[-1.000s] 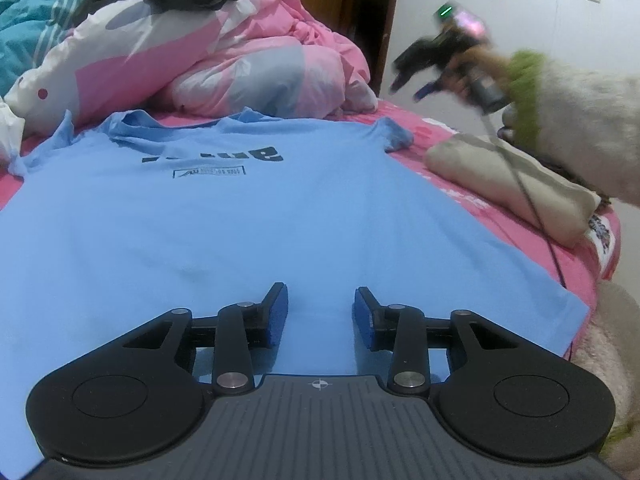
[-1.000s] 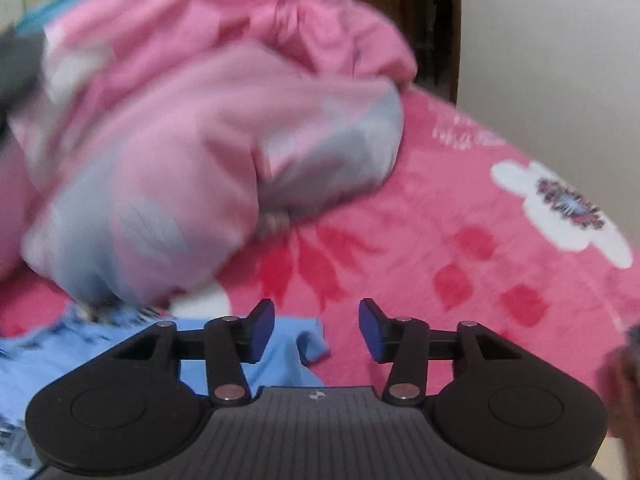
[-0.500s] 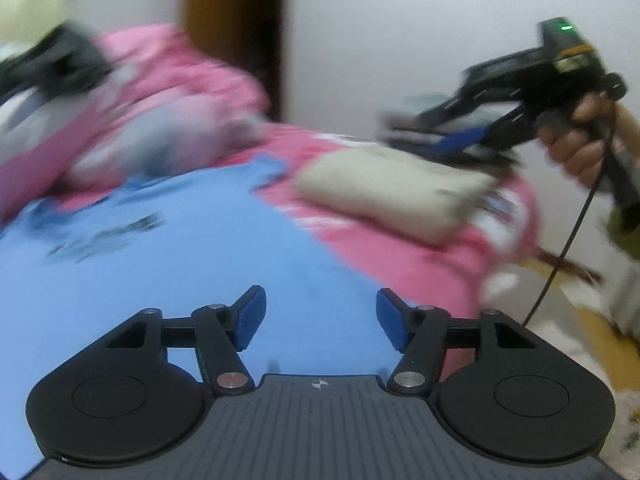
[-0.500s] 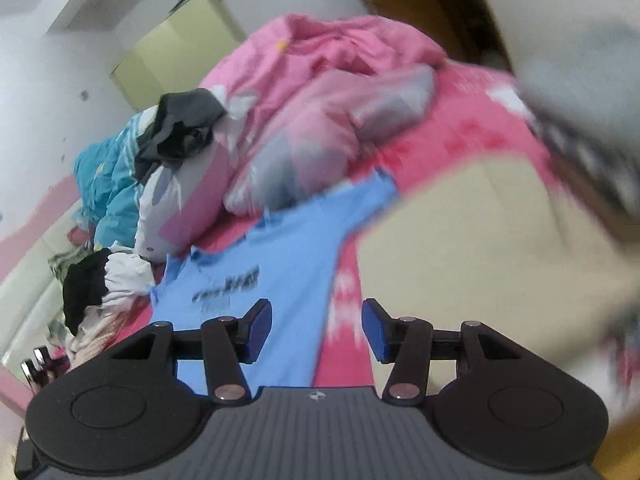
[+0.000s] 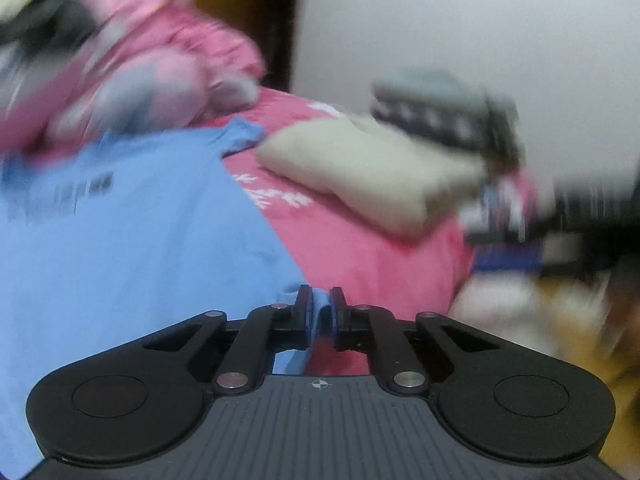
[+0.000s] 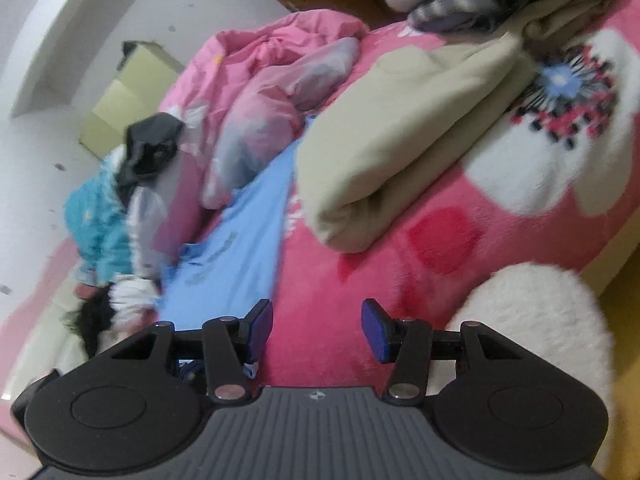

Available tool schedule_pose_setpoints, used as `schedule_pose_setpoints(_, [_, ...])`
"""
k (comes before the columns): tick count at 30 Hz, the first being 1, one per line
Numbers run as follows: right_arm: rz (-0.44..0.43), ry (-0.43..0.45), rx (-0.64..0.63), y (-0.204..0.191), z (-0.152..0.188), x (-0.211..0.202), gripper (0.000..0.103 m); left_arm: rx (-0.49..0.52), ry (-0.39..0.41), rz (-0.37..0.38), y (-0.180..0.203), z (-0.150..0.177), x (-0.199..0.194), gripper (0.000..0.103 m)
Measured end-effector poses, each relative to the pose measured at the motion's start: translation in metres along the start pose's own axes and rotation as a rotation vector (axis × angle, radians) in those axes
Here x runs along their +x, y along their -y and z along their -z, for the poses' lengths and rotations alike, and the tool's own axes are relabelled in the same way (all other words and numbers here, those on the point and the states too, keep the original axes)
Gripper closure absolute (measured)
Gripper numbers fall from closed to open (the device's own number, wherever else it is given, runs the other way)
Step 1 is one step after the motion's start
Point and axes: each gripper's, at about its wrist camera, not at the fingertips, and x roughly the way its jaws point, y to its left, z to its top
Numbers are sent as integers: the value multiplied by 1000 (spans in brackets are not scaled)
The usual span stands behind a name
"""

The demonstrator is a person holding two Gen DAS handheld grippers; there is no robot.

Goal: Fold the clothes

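Bed with pink flowered blanket (image 6: pixel 460 240), white flower print (image 6: pixel 532 168) near its right edge. Crumpled pink quilt (image 6: pixel 272 92) heaped at the far end of the bed, grey patches on it. Teal bedding (image 6: pixel 100 224) bunched at the far left. Yellow-green cardboard box (image 6: pixel 128 96) against the white wall (image 5: pixel 460 32) behind the heap. Brown door (image 5: pixel 244 16) past the far right corner of the bed. Fluffy white cushion (image 6: pixel 536 312) just off the bed's near right edge, blurred.

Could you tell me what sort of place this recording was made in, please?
Most likely a home bedroom: a bed with a pink flowered blanket, a rumpled pink duvet, and a blue T-shirt spread out beside folded clothes.
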Motion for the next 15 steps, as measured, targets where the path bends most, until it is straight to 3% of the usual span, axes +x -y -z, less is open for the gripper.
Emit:
schedule_pose_setpoints(2, [-70,-27,59,4,9,6,51,-210,21,58,-27,-4,-7,96])
schedule_pose_setpoints(7, [-244,-148,297,12,17,49,51,-536,50,170,-68,-1,-9,97])
schedule_pose_setpoints(11, [-353,-234,506,15,26,85,51,-656,65,237,-83,3,-7,97])
schedule_pose_setpoints(15, [-399,-278,605,11,27,112,54,-679,53,257,-85,7,-1,97])
